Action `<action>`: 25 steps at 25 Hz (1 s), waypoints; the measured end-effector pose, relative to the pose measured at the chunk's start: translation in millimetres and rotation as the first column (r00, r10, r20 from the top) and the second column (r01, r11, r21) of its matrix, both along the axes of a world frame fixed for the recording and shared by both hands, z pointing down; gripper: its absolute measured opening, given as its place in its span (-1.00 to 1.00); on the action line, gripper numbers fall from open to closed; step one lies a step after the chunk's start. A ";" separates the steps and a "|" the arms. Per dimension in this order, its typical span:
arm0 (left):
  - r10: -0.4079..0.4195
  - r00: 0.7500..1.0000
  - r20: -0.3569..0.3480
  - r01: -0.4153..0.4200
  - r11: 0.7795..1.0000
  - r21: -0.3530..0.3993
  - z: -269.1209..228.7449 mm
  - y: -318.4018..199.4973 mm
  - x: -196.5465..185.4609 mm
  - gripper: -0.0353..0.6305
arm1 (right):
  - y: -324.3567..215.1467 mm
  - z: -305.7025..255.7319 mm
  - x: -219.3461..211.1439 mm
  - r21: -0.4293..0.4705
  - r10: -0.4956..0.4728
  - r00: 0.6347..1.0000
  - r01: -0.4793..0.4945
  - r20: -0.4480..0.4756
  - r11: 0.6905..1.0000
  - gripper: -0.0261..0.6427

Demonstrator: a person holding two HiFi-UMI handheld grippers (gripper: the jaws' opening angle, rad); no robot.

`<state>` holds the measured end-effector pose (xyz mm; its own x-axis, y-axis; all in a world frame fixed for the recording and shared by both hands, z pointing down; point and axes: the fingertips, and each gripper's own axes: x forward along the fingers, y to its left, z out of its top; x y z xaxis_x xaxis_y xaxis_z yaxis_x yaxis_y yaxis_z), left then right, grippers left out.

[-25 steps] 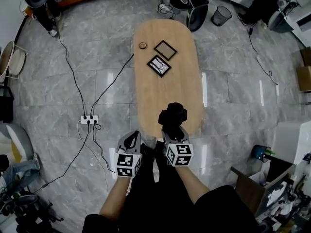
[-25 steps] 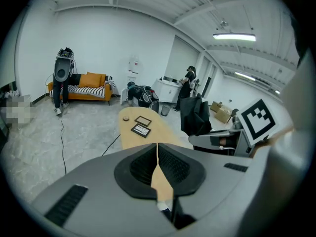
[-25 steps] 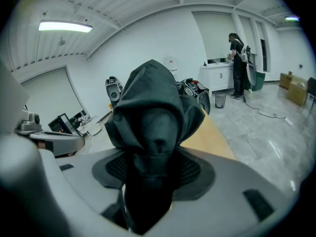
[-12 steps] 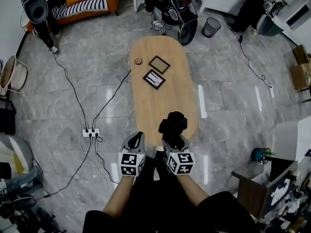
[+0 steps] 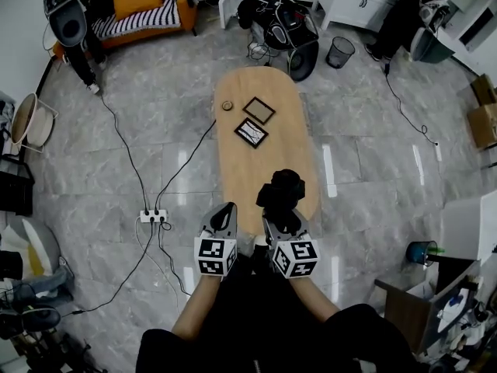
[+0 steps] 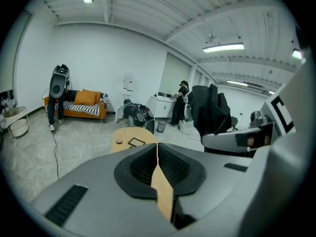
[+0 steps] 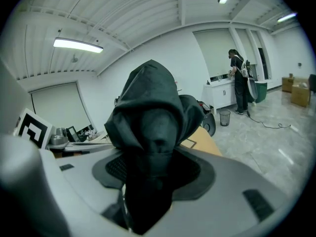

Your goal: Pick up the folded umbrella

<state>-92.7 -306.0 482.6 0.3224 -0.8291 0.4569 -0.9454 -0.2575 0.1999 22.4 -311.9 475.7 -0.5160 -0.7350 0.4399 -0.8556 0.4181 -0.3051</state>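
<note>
A room with a grey tiled floor is shown from above, with a long oval wooden bench at its middle.

The folded umbrella, a black bundle of fabric, is clamped between the jaws of the right hand-held gripper. In the right gripper view the umbrella stands upright out of the jaws, and both dark pads are pressed against its lower part. From above, the umbrella is seen over the near end of the bench; whether it touches the bench top cannot be determined.

The left hand-held gripper is held just beside the right one, at the near edge of the bench. Its jaws are closed together with nothing between them, as shown in the left gripper view. In that view the umbrella appears to the right.

Further along the bench, well apart from the umbrella, two flat picture frames are laid side by side, and a small round object is placed near the farther frame.

On the floor to the left of the bench a power strip is located, with black cables running from it. An orange sofa is positioned against the far wall, and a waste bin stands beyond the far end of the bench.
</note>
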 end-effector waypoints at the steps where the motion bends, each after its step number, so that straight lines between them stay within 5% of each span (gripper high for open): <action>1: 0.001 1.000 0.002 -0.001 1.000 0.003 -2.2 -1.1 1.0 -0.84 | -1.6 -4.1 0.2 0.006 0.001 1.000 -0.001 0.006 1.000 -0.23; 25: -0.014 1.000 0.016 0.014 0.999 0.037 -15.3 -6.9 -6.4 -0.84 | -1.7 -31.7 -13.0 0.064 -0.066 0.998 0.064 0.023 0.996 -0.23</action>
<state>-99.1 -312.9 467.3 0.3035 -0.8500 0.4306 -0.9519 -0.2511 0.1754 9.3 -313.6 443.9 -0.5736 -0.7256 0.3802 -0.8186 0.4915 -0.2971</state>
